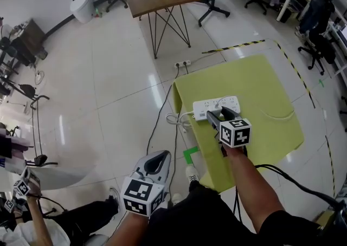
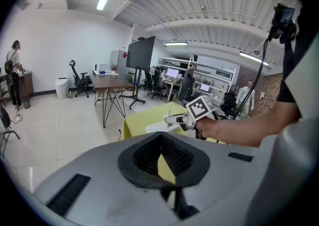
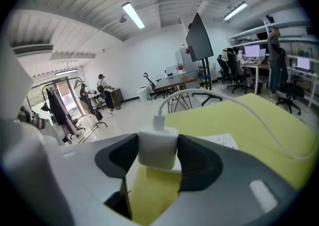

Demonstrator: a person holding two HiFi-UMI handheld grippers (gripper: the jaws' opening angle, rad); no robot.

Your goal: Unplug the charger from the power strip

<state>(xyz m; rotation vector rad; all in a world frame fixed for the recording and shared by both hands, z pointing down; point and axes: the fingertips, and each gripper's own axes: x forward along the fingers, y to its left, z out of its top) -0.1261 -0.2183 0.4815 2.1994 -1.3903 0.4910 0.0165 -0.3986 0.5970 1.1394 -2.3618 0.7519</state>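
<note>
Our right gripper (image 3: 160,153) clamps the white charger (image 3: 157,145) by its sides, with the cable (image 3: 192,91) trailing from its far end. The power strip (image 1: 217,106) lies flat on the yellow mat (image 1: 265,82), just beneath and ahead, its long axis running across us. We judge a straight pull away from its face. Our left gripper (image 2: 162,158) hangs open and empty, well back.

Head view: steeply down over left claw (image 1: 158,158) and right claw (image 1: 219,114). Gripper views: close behind own jaws, facing forward. All 3 share yellow table (image 1: 265,93) ahead.
</note>
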